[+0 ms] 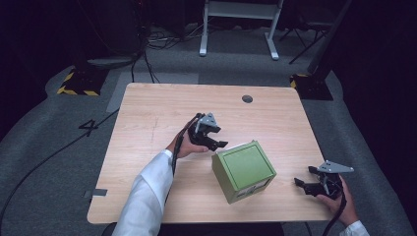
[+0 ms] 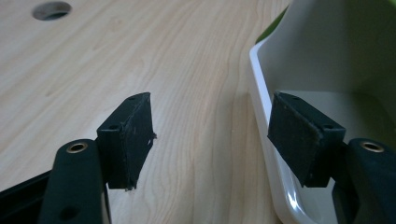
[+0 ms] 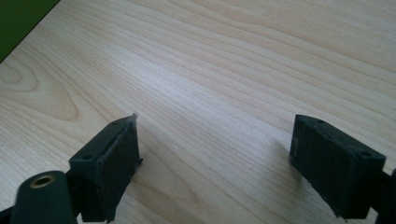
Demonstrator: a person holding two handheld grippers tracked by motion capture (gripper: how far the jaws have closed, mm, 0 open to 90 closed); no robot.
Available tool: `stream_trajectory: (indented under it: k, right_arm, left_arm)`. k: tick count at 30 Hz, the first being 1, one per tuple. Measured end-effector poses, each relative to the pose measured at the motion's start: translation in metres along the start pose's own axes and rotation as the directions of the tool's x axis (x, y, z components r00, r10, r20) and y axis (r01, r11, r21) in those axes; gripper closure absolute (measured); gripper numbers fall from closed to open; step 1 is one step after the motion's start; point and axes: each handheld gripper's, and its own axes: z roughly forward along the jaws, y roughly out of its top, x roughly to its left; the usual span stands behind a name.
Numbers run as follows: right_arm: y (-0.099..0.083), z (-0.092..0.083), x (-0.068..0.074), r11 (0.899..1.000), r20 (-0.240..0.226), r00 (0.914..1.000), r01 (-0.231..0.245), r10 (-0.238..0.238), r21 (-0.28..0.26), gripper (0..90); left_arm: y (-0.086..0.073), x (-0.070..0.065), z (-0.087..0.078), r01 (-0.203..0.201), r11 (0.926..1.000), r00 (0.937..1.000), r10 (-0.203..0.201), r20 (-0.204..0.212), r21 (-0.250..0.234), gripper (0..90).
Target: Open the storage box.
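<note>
A green box [image 1: 243,169] with a white inside [image 2: 336,51] lies on the wooden table [image 1: 157,113], right of centre. My left gripper [image 1: 220,137] is at the box's upper left edge. In the left gripper view its jaws [image 2: 212,109] straddle the box's white rim: one pad [image 2: 299,140] is inside the opening and the other pad [image 2: 130,140] is outside, over bare wood. Neither pad presses on the wall. My right gripper [image 1: 304,176] rests near the table's front right corner, open, with only bare wood between its jaws [image 3: 215,126]. A corner of the green box [image 3: 18,18] shows beyond it.
A round cable hole [image 1: 247,99] sits near the table's far edge. Beyond the table, cables run over grey floor, with a white frame [image 1: 238,24] and two black stands [image 1: 81,78] at the back corners.
</note>
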Motion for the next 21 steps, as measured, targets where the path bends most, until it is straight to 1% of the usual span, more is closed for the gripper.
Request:
stream_trajectory:
  k: [1,2,3,4,6,9,10,11,12,13,14,15,16,17,18,20,21]
  right_arm:
    - [0.0,0.0,0.0,1.0,0.0,1.0,0.001,-0.001,0.0,15.8]
    - [0.0,0.0,0.0,1.0,0.001,1.0,0.001,-0.001,0.0,15.8]
    - [0.0,0.0,0.0,1.0,0.0,1.0,0.001,-0.001,0.0,15.8]
    - [0.0,0.0,0.0,1.0,0.0,1.0,0.0,0.0,0.0,15.8]
    - [0.0,0.0,0.0,1.0,0.0,1.0,0.0,0.0,0.0,15.8]
    - [0.0,0.0,0.0,1.0,0.0,1.0,0.0,0.0,0.0,15.8]
    - [0.0,0.0,0.0,1.0,0.0,1.0,0.001,-0.001,0.0,15.8]
    - [0.0,0.0,0.0,1.0,0.0,1.0,0.0,0.0,0.0,15.8]
    - [0.0,0.0,0.0,1.0,0.0,1.0,0.0,0.0,0.0,15.8]
    - [0.0,0.0,0.0,1.0,0.0,1.0,0.0,0.0,0.0,15.8]
    - [0.0,0.0,0.0,1.0,0.001,1.0,0.0,0.0,0.0,15.7]
    - [0.0,0.0,0.0,1.0,0.0,1.0,0.001,-0.001,0.0,15.8]
    - [0.0,0.0,0.0,1.0,0.0,1.0,0.0,0.0,0.0,15.8]
    - [0.0,0.0,0.0,1.0,-0.001,1.0,0.0,0.0,0.0,15.8]
    - [0.0,0.0,0.0,1.0,0.0,1.0,0.0,0.0,0.0,15.8]
    - [0.0,0.0,0.0,1.0,0.0,1.0,0.0,0.0,0.0,15.8]
    - [0.0,0.0,0.0,1.0,0.0,1.0,0.0,0.0,0.0,15.8]
  left_arm:
    - [0.0,0.0,0.003,0.002,1.0,0.9999,-0.002,0.013,0.005,32.5]
    - [0.0,0.0,0.003,0.002,1.0,0.9999,-0.002,0.013,0.005,34.3]
    - [0.001,0.0,0.007,0.002,1.0,0.9997,-0.002,0.025,0.008,34.3]
    - [0.001,0.0,0.007,0.002,1.0,0.9997,-0.002,0.025,0.008,33.6]
    - [0.003,0.001,0.011,0.002,0.9999,0.9988,-0.003,0.049,0.011,33.4]
    - [0.005,0.002,0.013,0.003,0.9998,0.9982,-0.004,0.06,0.018,33.6]
    - [0.007,0.002,0.013,0.0,0.9996,0.9981,-0.002,0.062,0.03,33.6]
    - [0.01,0.002,0.014,-0.016,0.9992,0.9973,0.013,0.073,0.038,34.8]
    - [0.012,0.0,0.014,-0.019,0.9991,0.9953,0.015,0.096,0.038,35.1]
    - [0.012,0.0,0.014,-0.019,0.9991,0.9953,0.015,0.096,0.038,35.0]
    - [0.013,-0.002,0.013,-0.023,0.9992,0.9915,0.019,0.128,0.031,35.0]
    - [0.014,-0.004,0.013,-0.023,0.9994,0.99,0.019,0.14,0.026,35.0]
    - [0.015,-0.006,0.013,-0.034,0.9987,0.9901,0.029,0.137,0.037,35.1]
    - [0.016,-0.006,0.014,-0.032,0.9985,0.989,0.025,0.146,0.045,35.7]
    - [0.016,-0.006,0.014,-0.032,0.9985,0.989,0.025,0.146,0.045,36.1]
    - [0.017,-0.006,0.015,-0.035,0.9982,0.9901,0.028,0.138,0.049,36.1]
    - [0.017,-0.006,0.016,-0.04,0.9974,0.9916,0.033,0.125,0.059,38.7]
